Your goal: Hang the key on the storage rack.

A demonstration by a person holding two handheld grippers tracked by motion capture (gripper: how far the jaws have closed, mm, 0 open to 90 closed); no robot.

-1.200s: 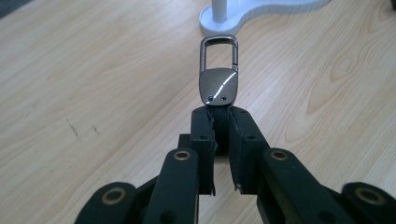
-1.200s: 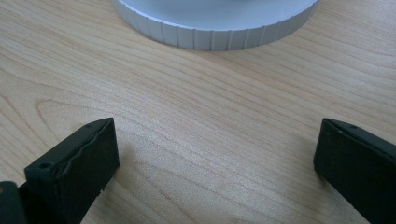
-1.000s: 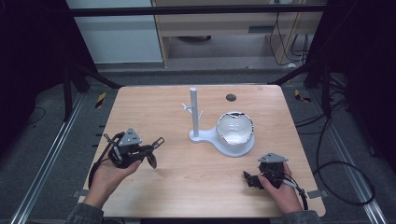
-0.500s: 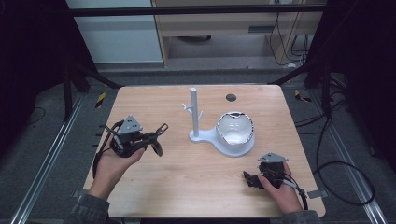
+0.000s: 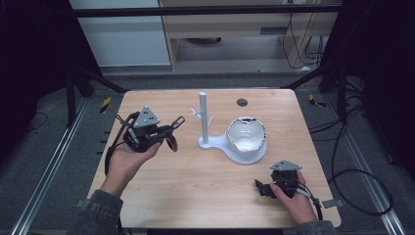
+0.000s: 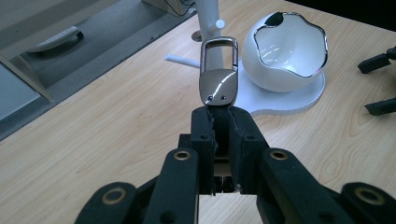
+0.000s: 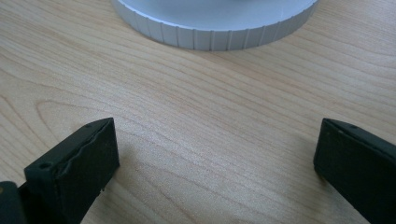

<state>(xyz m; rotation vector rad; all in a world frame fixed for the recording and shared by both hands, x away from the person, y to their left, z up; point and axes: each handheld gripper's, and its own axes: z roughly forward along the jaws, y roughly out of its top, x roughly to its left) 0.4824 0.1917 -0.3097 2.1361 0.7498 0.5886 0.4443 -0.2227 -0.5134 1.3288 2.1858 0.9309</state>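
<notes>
A metal key-ring clip (image 6: 218, 70) with a shiny silver plate and an oblong loop sticks out from the left gripper (image 6: 219, 123), whose black jaws are pinched tight on its lower end. The clip is held above the wooden desk (image 5: 195, 196), its loop pointing toward a white stand (image 5: 203, 120) with a pegged post and a white bowl (image 5: 247, 136) with a wavy rim on its base. Near the desk's front right corner, the right gripper (image 5: 262, 188) rests low, jaws spread wide with nothing between them.
</notes>
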